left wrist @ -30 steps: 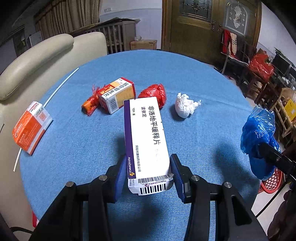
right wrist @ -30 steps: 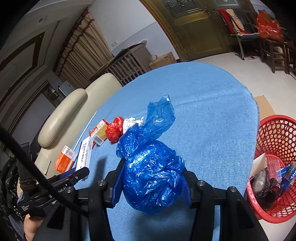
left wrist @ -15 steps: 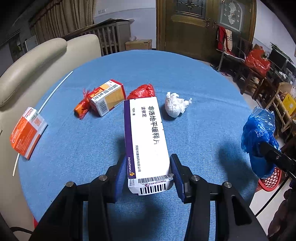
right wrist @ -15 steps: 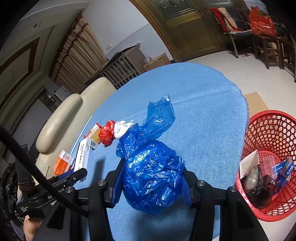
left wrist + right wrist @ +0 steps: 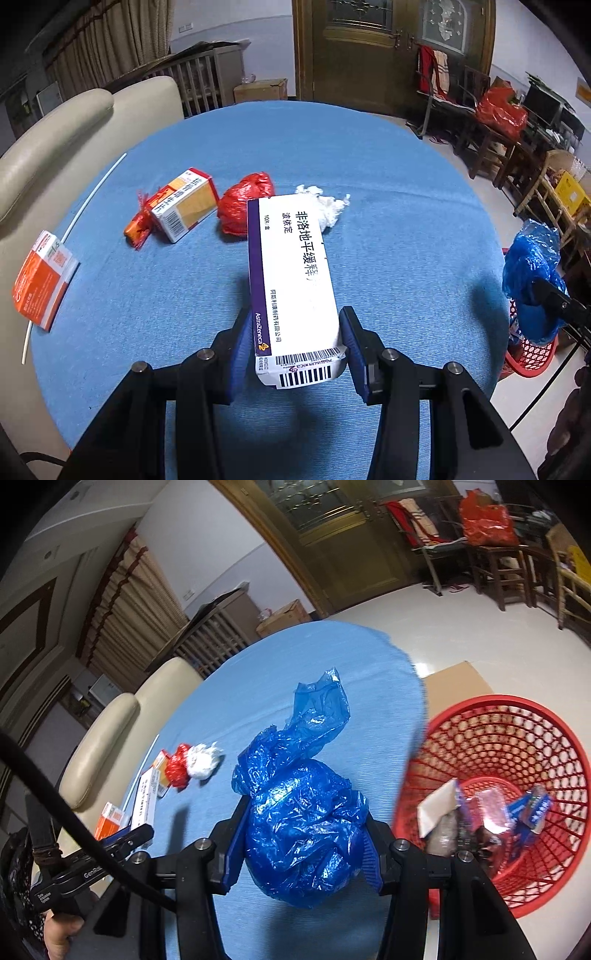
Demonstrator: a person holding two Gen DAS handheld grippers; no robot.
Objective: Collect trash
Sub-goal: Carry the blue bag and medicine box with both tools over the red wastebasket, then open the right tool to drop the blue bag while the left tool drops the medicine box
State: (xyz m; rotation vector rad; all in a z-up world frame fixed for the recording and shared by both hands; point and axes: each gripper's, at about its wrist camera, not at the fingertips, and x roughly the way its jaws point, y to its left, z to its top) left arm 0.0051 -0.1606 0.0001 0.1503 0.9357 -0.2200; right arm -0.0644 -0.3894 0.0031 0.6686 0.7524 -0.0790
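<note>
Two claws, both loaded. Right claw (image 5: 301, 843) is clamped on a crumpled blue plastic bag (image 5: 301, 812), wad filling the gap between the pads, loose tail sticking up and forward. Left claw (image 5: 295, 345) is clamped on the near end of a white-and-purple medicine box (image 5: 291, 288), barcode end toward the camera, long axis running straight forward along the fingers, far end lifted clear over the blue desk (image 5: 388, 184). Key relation: the red mesh basket (image 5: 517, 738) sits on the floor off the desk's right edge, forward-right of the right claw and below it, already holding a few boxes and wrappers. The right claw is much the nearer one; in the left view it shows at the far right with only a bit of basket below it. My read: bag goes first, needs a short carry right past the desk edge, then release over the rim; the box has to cross the whole desk width after that. Risk: the bag's tail could snag a pad on release. Still on the desk, farther out: red plastic wad (image 5: 245, 208) and white paper wad (image 5: 327, 208) just past the box's far end, a yellow-and-red carton (image 5: 184, 210) lying on a red wrapper (image 5: 138, 227), an orange carton (image 5: 40, 280) at the left edge beside a thin white straw (image 5: 92, 195). Beige sofa (image 5: 55, 147) behind.
</note>
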